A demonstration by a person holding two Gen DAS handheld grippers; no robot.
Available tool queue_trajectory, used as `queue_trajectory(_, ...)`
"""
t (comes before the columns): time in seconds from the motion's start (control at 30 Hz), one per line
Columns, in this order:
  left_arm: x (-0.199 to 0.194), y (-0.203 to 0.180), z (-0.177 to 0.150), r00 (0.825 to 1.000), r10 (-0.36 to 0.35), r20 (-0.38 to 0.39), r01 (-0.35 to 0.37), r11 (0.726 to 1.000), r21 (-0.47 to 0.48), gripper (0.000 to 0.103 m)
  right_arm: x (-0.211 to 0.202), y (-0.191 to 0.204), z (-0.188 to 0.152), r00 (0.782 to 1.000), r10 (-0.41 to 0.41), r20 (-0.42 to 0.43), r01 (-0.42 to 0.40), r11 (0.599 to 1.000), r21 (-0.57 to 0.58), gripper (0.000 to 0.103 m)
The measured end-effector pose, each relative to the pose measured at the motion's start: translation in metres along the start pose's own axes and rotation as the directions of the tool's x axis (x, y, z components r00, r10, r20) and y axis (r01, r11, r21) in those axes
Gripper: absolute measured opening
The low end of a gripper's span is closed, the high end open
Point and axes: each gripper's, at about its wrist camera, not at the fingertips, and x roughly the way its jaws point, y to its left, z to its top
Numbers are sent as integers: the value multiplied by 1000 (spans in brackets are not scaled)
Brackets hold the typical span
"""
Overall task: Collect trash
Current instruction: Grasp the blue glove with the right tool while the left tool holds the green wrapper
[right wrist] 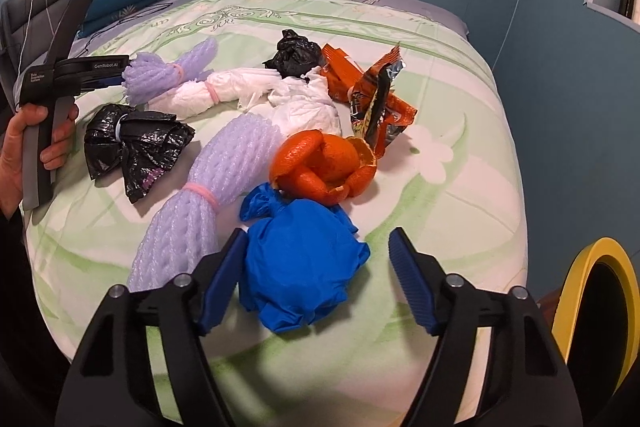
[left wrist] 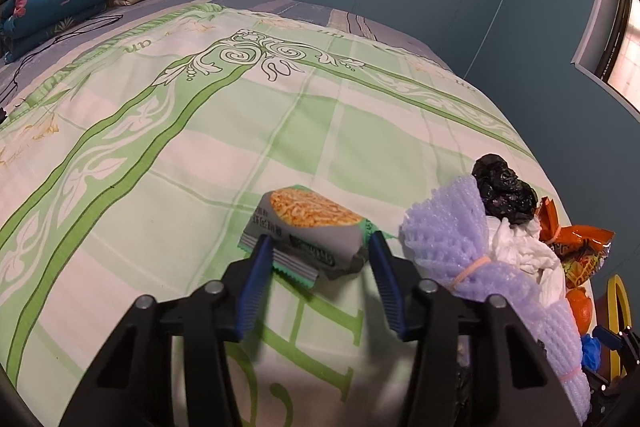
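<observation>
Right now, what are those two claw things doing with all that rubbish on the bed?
Left gripper open, straddling snack wrapper. Right gripper open around blue glove wad. Neither squeezed yet. Purple foam netting crowds the right gripper's left side.

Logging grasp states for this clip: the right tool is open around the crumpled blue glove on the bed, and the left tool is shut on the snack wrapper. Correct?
Not quite. In the left wrist view the left tool is open, its fingers either side of the grey and orange snack wrapper, not shut on it. The right tool is open around the crumpled blue glove, as stated.
</observation>
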Motion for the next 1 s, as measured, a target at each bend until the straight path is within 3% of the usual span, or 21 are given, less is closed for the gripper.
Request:
queue_trajectory(0.13,-5,-2,-2,1000,-9,0,9,1000,-1,36,0,4,1,1000,15,-12,-15,1000,-20,42)
queue_trajectory(0.37,-13,-5,-2,1000,-17,1,17,1000,0,24,-7,8,4,1000,23,-9,-24,999,-33,26)
queue_trajectory(0.7,-30,-6,0,999,-38,21,38,999,-19,21,-44,2,15,995,65,80,-64,998,-7,24)
queue_trajectory(1.0,-59,-12,0,996,-71,61,73,997,-29,20,-91,-6,25,975,109,193,-114,993,16,24)
